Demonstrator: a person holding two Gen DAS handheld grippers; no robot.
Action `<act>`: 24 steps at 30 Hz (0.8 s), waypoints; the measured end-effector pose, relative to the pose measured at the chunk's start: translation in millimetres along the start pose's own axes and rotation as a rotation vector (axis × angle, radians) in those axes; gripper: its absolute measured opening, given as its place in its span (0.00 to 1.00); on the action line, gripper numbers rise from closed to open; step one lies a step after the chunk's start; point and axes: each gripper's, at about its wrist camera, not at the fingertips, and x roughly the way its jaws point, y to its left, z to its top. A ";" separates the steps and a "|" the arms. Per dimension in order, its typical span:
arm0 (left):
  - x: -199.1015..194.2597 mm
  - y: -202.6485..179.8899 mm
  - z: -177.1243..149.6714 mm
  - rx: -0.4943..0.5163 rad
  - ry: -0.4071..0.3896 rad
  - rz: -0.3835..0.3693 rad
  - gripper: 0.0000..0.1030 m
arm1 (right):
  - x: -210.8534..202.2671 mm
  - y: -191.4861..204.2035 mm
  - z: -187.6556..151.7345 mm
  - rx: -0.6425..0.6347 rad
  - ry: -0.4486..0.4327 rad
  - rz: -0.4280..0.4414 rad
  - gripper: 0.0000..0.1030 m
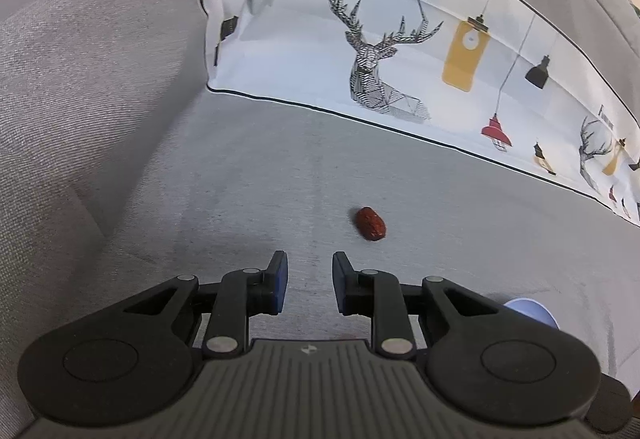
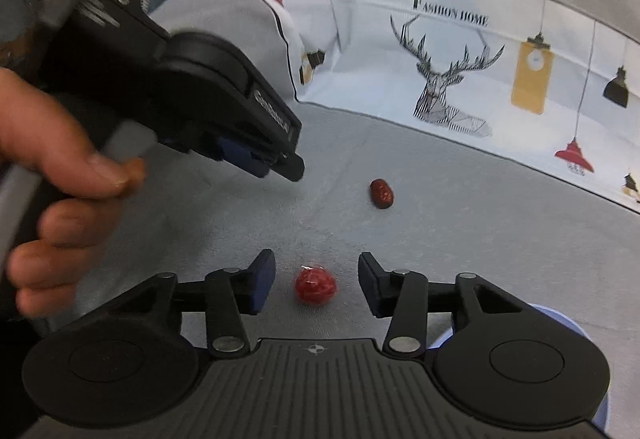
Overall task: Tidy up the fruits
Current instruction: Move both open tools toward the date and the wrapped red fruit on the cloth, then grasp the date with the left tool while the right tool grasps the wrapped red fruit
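Observation:
A dark red date (image 1: 371,223) lies on the grey sofa seat (image 1: 240,199), just ahead and right of my left gripper (image 1: 310,279), which is open and empty. In the right wrist view the same date (image 2: 382,192) lies further off. A bright red wrapped fruit (image 2: 315,285) lies on the seat between the open jaws of my right gripper (image 2: 316,285), untouched. The left gripper (image 2: 276,165) shows in the right wrist view at upper left, held by a hand (image 2: 60,183), pointing down at the seat.
A white cushion cover printed with a deer and lamps (image 1: 380,51) runs along the sofa back. The grey armrest (image 1: 80,79) rises at left. A pale blue rim (image 1: 532,313) shows at lower right, also in the right wrist view (image 2: 560,323).

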 end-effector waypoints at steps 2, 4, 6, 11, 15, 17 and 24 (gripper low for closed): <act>1.9 1.5 0.7 -0.002 0.004 0.005 0.26 | 14.5 1.9 1.1 0.005 0.025 0.001 0.48; 3.4 2.5 1.1 -0.001 0.006 0.009 0.26 | 26.1 2.8 1.2 0.005 0.044 0.005 0.48; 5.3 2.9 1.9 -0.003 0.005 0.011 0.26 | 37.4 4.5 -0.3 0.004 0.069 0.003 0.48; 11.5 1.0 8.5 -0.013 -0.012 -0.008 0.26 | 54.8 5.6 -2.7 -0.002 0.125 0.027 0.47; 23.6 -7.1 14.9 0.008 -0.007 -0.055 0.26 | 57.7 3.6 -3.8 -0.011 0.152 0.029 0.31; 31.4 -13.9 17.8 0.043 -0.006 -0.075 0.26 | 54.9 -2.9 -0.4 0.030 0.156 0.016 0.31; 68.9 -34.1 21.1 0.160 0.013 -0.101 0.31 | 48.6 -36.0 2.3 0.180 0.177 -0.087 0.31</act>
